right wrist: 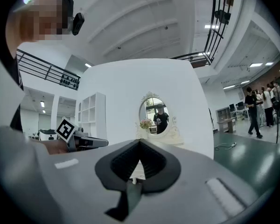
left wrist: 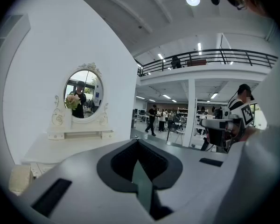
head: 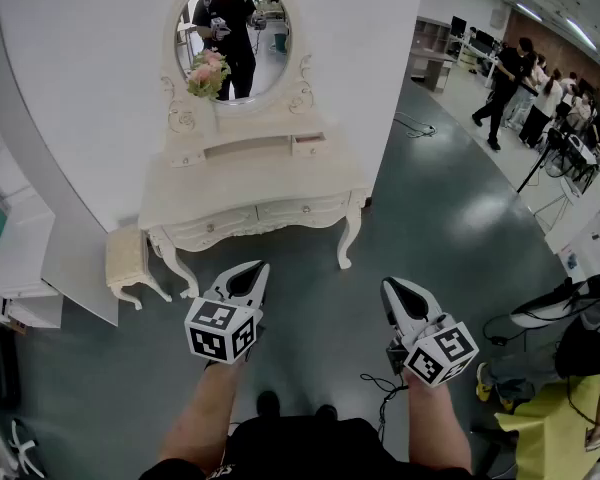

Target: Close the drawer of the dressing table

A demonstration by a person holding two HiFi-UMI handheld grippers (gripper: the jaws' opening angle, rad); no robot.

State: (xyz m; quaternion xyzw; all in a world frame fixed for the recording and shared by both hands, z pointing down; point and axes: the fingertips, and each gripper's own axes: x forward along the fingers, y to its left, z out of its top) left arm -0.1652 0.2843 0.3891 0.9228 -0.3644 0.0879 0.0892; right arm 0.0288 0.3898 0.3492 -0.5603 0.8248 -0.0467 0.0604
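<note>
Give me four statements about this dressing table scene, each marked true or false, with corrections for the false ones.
1. The left hand-held gripper and the right hand-held gripper are both shut and empty. True.
2. The left hand-held gripper touches the dressing table. False: both are held short of it, over the floor.
3. In the head view, a stool stands at the table's right end. False: it stands at the left end.
4. Flowers stand in front of the oval mirror. True.

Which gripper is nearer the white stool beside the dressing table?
Left. The left gripper is right of the stool; the right gripper is farther right, beyond the left one.
</note>
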